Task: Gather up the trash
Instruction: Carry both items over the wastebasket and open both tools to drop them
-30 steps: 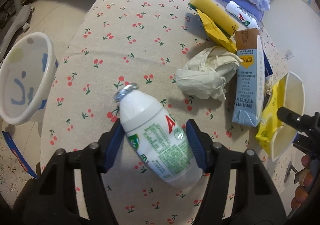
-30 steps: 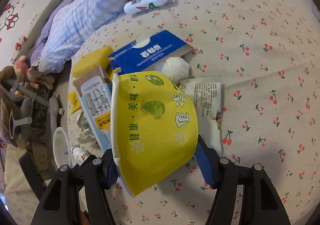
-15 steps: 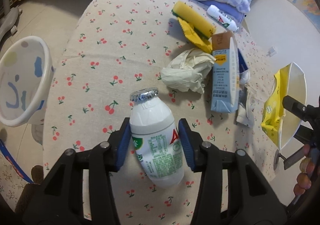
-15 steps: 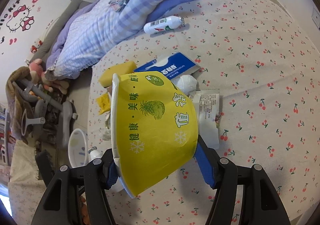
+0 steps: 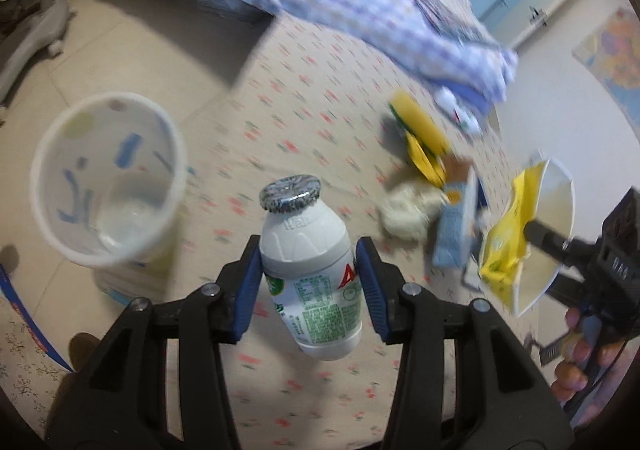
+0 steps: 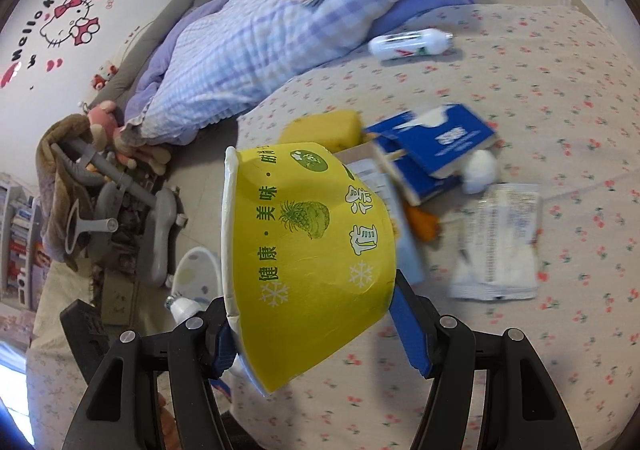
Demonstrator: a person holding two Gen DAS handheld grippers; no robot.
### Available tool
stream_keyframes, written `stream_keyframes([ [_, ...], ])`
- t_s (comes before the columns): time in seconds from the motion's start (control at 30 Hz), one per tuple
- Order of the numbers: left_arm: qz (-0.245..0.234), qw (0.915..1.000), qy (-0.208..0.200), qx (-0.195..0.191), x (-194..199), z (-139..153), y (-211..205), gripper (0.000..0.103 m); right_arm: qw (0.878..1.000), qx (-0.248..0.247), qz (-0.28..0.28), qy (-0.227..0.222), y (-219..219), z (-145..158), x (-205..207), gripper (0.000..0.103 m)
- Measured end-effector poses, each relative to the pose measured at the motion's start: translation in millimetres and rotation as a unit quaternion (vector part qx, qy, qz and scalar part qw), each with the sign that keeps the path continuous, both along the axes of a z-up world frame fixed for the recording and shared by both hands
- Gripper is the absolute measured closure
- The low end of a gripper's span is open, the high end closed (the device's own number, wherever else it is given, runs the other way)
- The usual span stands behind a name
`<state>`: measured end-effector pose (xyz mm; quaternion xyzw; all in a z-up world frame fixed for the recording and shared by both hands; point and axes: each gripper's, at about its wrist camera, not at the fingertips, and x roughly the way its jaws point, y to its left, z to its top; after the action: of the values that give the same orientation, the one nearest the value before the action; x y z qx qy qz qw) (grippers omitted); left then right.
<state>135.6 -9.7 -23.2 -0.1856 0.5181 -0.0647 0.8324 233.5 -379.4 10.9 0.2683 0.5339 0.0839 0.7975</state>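
My left gripper (image 5: 308, 282) is shut on a white drink bottle (image 5: 312, 270) with a foil cap and holds it upright in the air above the cherry-print bed (image 5: 320, 97). My right gripper (image 6: 312, 314) is shut on a yellow paper bowl (image 6: 308, 250), lifted off the bed; it also shows in the left wrist view (image 5: 524, 234). A white plastic bin (image 5: 108, 177) stands on the floor to the left of the bed; it shows small in the right wrist view (image 6: 196, 270).
On the bed lie a crumpled tissue (image 5: 408, 209), a light blue carton (image 5: 456, 238), a yellow wrapper (image 5: 420, 133), a blue box (image 6: 436, 145), a white packet (image 6: 500, 246) and a second bottle (image 6: 408, 43). A checked quilt (image 6: 280, 21) lies behind.
The left gripper has lifted the bottle off the bed and swung left, with the bin now nearer in view. The right gripper has raised the bowl higher above the bed.
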Motion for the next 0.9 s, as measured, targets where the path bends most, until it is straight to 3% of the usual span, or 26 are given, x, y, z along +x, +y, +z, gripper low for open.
stream_keyframes([
  [0.27,0.077,0.9958,-0.016,0.046,4,1,88,0.054,0.998,-0.001,0.058,0.001,92,-15,22,0.036],
  [0.53,0.129,0.9893,-0.033,0.059,14,-13,132,0.052,0.994,0.001,0.110,0.005,173,-44,42,0.036],
  [0.6,0.136,0.9889,-0.015,0.059,17,-17,138,0.033,0.993,-0.002,0.120,0.004,187,-49,45,0.036],
  [0.67,0.137,0.9885,-0.005,0.065,15,-18,143,0.021,0.992,-0.007,0.129,0.002,199,-52,48,0.036],
  [0.8,0.136,0.9841,0.022,0.112,5,-19,151,0.009,0.988,-0.011,0.151,0.000,220,-57,50,0.036],
  [0.9,0.145,0.9797,0.042,0.132,-3,-26,164,0.008,0.986,-0.014,0.166,0.001,235,-60,54,0.036],
])
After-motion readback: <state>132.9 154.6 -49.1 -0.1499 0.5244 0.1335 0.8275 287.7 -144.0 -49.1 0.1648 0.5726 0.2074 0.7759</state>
